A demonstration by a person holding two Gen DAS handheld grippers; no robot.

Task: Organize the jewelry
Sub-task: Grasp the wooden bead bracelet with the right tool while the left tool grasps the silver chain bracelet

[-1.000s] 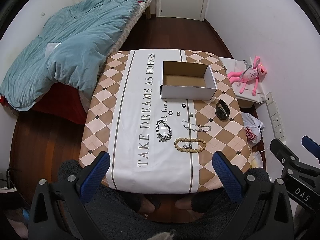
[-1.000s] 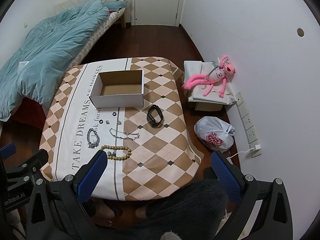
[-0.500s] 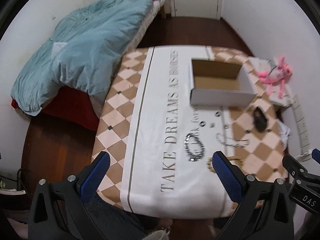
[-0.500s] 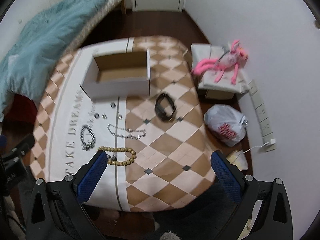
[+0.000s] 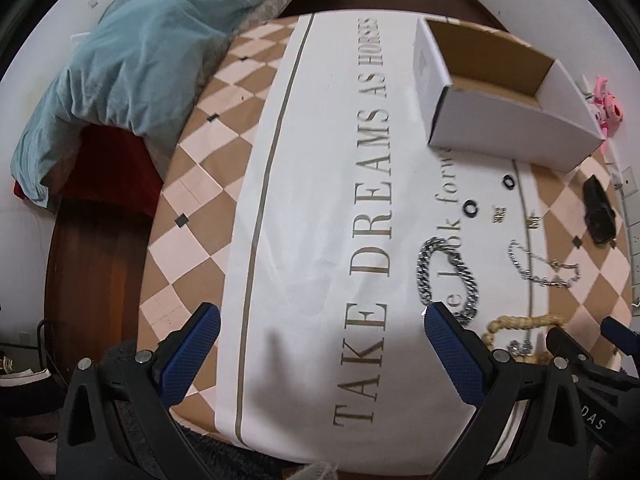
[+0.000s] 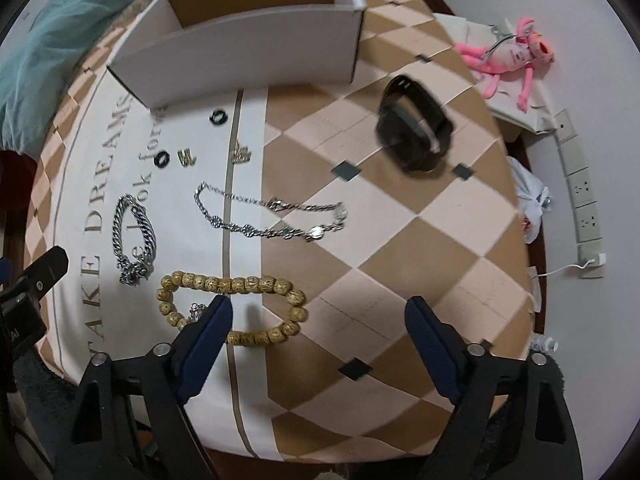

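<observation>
The counter (image 6: 400, 240) had a cloth with brown and pink diamonds and a white strip with big letters. An open white box (image 6: 248, 40) stood at the far side, its brown inside bare as far as I could see.

The jewelry lay on the cloth in front of the box. Two small black rings (image 6: 219, 117) sat nearest the box, with two tiny gold pieces (image 6: 187, 157) just beside them. A thick silver chain bracelet (image 6: 134, 236) lay on the white strip. A thin silver chain (image 6: 272, 218) stretched across from the white strip onto the diamonds. A black band (image 6: 414, 136) lay off to the right, well apart from the rest. A wooden bead bracelet (image 6: 236, 306) lay nearest to the person.

The right claw (image 6: 316, 320) pointed down over the beads. Its blue fingers were apart but closing in. One finger (image 6: 208, 332) was in front of the near side of the bead loop; the rest of the gap showed bare cloth. It held nothing.

The left claw (image 5: 320, 328) hung over the white strip with its fingers wide apart and nothing between them. Its right finger (image 5: 452, 344) was just beside the end of the thick silver chain.

A bed with a blue blanket (image 5: 140, 60) stood beside the counter. A pink soft toy (image 6: 508, 56) lay by the wall.
</observation>
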